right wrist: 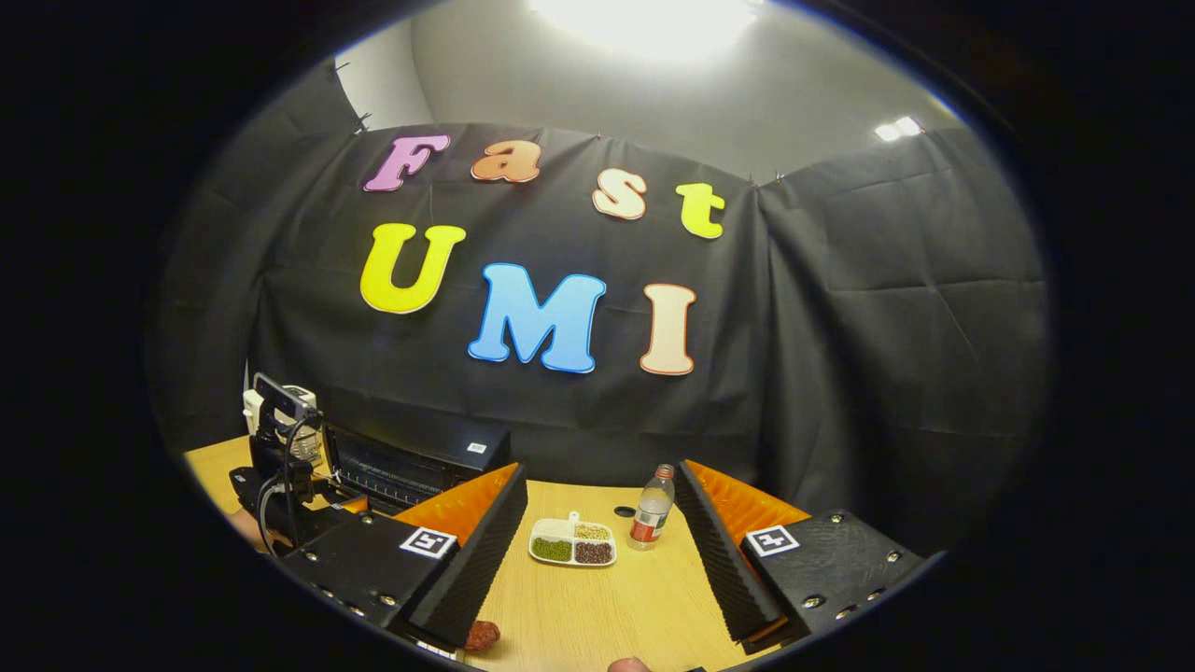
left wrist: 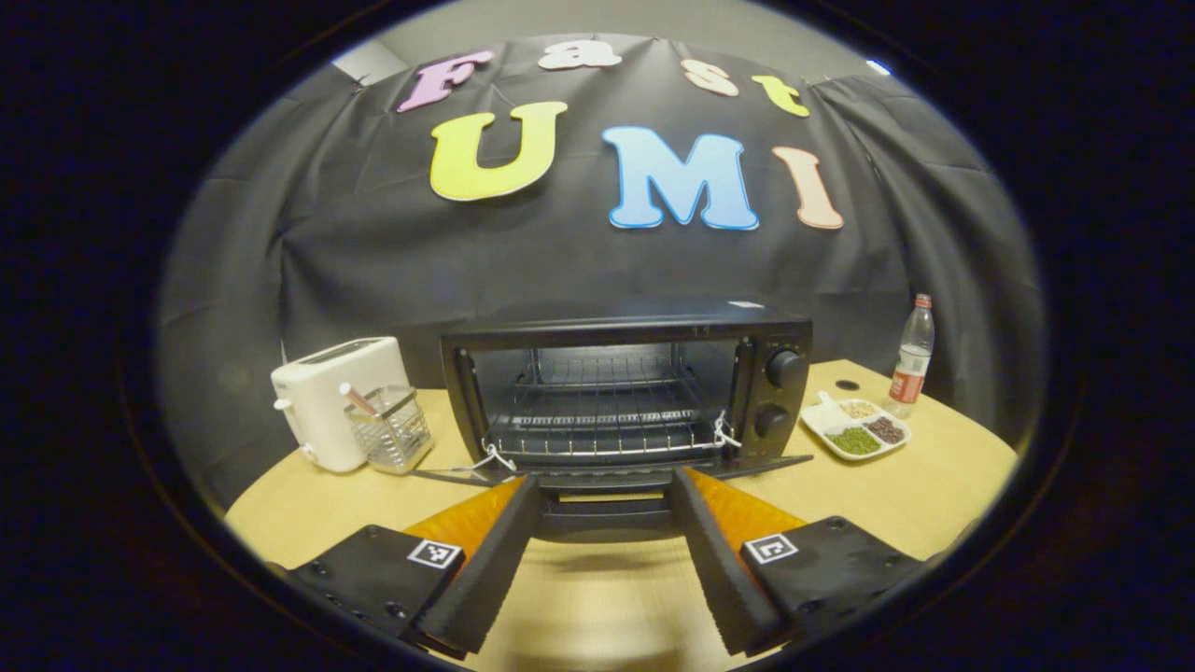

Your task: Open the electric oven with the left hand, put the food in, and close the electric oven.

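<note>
In the left gripper view, going from the left, a white toaster point(left wrist: 329, 399) stands on the wooden table point(left wrist: 934, 485) with a small wire-and-glass holder point(left wrist: 392, 427) just beside it. Next comes the electric oven point(left wrist: 624, 397), whose door point(left wrist: 607, 478) lies folded down flat toward the camera, leaving the rack point(left wrist: 597, 420) inside bare. The left gripper point(left wrist: 602, 551) sits low in front of that door with its fingers spread apart and nothing between them, the door's front edge lying in the gap without either finger pressing on it. To the right of the oven rest a divided dish point(left wrist: 857, 429) of beans and grains and a water bottle point(left wrist: 911, 357). In the right gripper view, the oven point(right wrist: 411, 462) lies at far left behind the other gripper's rig, the dish point(right wrist: 572, 541) and bottle point(right wrist: 652, 509) sit between the fingers farther off, and the right gripper point(right wrist: 607, 551) is likewise apart and empty. A reddish-brown item point(right wrist: 482, 636), probably the food, lies on the table at the bottom edge just under this gripper's left finger; it is too cropped to identify surely. Judging from this, the opening step looks done and loading is next: the right gripper needs to drop onto that item, close on it, carry it left and set it on the rack, before the door is lifted shut.
</note>
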`<state>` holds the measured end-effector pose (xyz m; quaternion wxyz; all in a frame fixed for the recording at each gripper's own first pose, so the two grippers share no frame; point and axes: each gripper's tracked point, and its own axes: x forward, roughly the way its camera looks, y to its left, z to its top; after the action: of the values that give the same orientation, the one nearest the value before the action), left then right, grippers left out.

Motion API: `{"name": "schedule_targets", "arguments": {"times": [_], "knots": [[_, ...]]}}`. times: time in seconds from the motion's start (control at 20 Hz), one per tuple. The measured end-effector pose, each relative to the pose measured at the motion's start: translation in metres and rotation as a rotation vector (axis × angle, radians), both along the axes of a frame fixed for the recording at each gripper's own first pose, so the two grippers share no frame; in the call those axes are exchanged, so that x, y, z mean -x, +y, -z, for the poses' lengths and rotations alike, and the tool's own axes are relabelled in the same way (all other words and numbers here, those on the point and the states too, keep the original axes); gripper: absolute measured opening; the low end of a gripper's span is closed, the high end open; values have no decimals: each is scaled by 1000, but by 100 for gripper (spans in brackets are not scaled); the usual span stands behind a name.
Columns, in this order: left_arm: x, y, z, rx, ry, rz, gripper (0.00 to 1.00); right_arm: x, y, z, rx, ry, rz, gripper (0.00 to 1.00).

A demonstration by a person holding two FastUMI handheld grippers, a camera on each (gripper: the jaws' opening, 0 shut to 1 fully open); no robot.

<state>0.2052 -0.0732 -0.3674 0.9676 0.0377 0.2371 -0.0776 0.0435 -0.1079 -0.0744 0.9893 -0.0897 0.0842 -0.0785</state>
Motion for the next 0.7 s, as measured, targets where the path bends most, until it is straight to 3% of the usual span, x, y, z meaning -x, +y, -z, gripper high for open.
{"name": "schedule_targets", "arguments": {"times": [0.05,0.15,0.35,0.4,0.5,0.55,0.7], "knots": [[5,0,5,1,11,-2,99,1,0,0,1,3,-5,97],[13,1,15,-10,33,-4,94,4,0,1,2,7,-12,97],[25,3,33,-24,70,-18,98,10,-1,6,6,32,-26,97],[30,4,39,-22,84,-29,94,12,-2,7,7,38,-31,97],[39,5,46,-7,108,-54,99,15,-2,9,14,47,-46,97],[44,6,46,1,114,-66,94,15,-1,10,17,52,-57,97],[62,4,35,17,107,-87,95,21,1,17,-2,68,-97,97]]}}
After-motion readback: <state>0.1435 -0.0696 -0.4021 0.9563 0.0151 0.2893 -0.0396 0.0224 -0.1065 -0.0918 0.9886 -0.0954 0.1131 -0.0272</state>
